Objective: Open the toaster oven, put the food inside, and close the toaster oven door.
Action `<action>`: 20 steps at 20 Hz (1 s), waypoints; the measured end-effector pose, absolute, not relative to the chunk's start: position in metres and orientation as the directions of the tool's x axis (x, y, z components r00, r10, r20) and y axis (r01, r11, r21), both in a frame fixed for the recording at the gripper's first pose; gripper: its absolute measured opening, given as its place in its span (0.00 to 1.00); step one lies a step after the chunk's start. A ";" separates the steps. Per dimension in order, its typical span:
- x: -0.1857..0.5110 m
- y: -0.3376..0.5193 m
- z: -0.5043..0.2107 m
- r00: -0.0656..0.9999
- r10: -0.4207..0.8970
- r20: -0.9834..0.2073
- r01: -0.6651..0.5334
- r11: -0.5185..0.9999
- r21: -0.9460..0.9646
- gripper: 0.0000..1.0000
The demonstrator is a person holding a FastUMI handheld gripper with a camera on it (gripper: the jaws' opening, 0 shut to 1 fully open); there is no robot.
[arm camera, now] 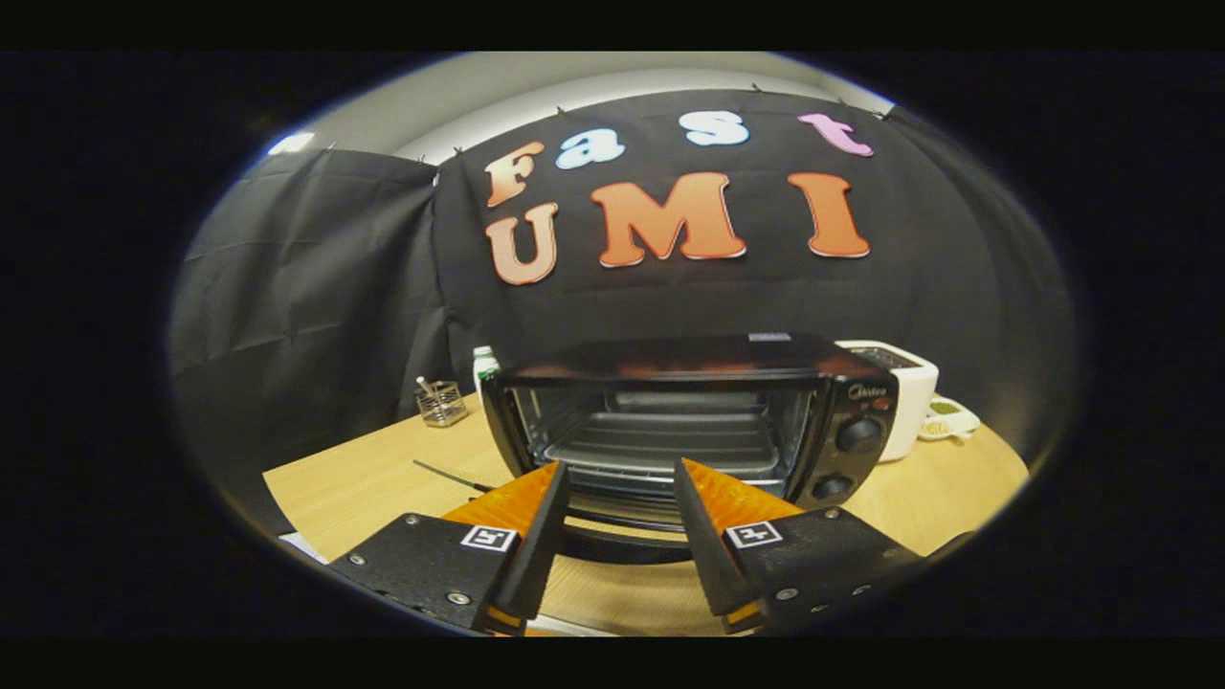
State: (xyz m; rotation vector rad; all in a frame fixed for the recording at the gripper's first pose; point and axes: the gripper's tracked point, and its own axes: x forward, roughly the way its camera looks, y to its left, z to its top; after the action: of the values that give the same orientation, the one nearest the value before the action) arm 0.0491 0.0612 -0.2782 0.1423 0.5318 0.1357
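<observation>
A black toaster oven [699,402] stands on the wooden table [383,488], just ahead of my fingers. Its door [622,522] is folded down toward me, with the dark handle bar [622,547] lying low between the fingers. The open cavity shows a wire rack [660,450] with nothing on it. Two knobs [858,435] sit on its right-hand panel. My gripper [618,469] is open, its tips level with the oven's front opening and apart from each other, with nothing held between them.
A white appliance [904,383] stands behind the oven's right side, with a small white and green item [947,418] beside it. Left of the oven are a glass cup [440,402], a bottle [485,362] and a thin dark stick [450,476] on the table.
</observation>
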 end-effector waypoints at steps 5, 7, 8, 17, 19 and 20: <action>0.029 0.061 -0.304 0.827 0.171 -0.535 -0.086 0.980 0.179 0.65; 0.026 0.060 -0.314 0.814 0.177 -0.553 -0.087 0.979 0.185 0.65; 0.020 0.060 -0.321 0.803 0.180 -0.568 -0.086 0.978 0.190 0.65; 0.000 0.057 -0.340 0.781 0.191 -0.595 -0.086 0.976 0.201 0.60; -0.003 0.057 -0.348 0.768 0.191 -0.612 -0.088 0.977 0.194 0.60; -0.008 0.055 -0.356 0.747 0.187 -0.638 -0.084 0.978 0.188 0.60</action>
State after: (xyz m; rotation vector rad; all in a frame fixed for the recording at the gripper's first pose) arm -0.0082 0.0545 -0.3559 0.1511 0.7121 0.1490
